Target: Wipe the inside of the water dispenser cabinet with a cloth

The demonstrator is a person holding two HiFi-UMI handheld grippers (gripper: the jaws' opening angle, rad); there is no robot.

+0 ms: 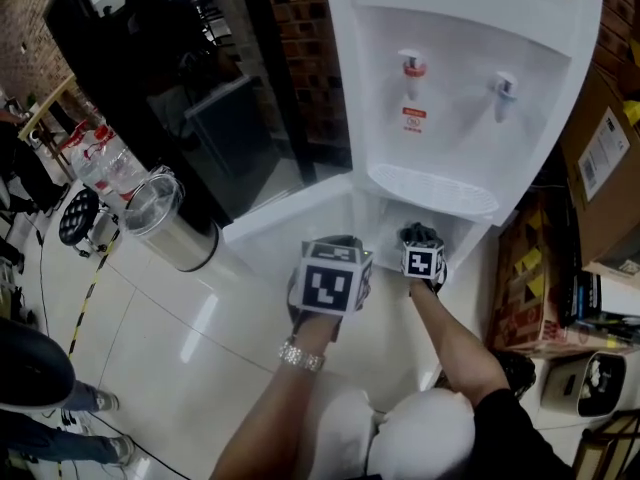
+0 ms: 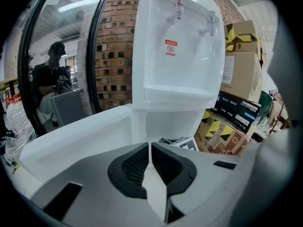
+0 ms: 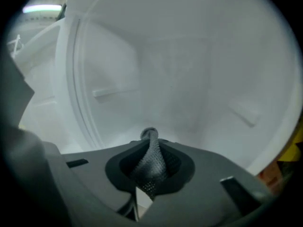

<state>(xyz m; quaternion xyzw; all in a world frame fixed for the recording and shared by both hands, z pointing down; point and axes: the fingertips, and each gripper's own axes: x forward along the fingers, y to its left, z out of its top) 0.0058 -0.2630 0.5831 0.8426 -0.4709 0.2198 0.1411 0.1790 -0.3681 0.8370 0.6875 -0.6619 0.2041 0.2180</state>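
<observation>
Right gripper view: the right gripper [image 3: 150,149] clamps a grey cloth [image 3: 152,169] inside the white water dispenser cabinet [image 3: 189,79]; the left gripper [image 2: 150,162], jaws together and empty, hangs outside. The cabinet door [image 2: 75,138] stands open at left.

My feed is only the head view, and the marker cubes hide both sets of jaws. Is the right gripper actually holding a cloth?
Observer: Yes. The right gripper view shows the right gripper shut on a dark grey mesh cloth, bunched upright between its pads.
Operator: Where is it pointing?
Observer: Into the cabinet, towards the white back wall. I cannot tell whether the cloth touches any surface.
Operator: And the left gripper?
Observer: The left gripper has its jaws together with nothing between them. It sits outside the cabinet, beside the open white door.
</observation>
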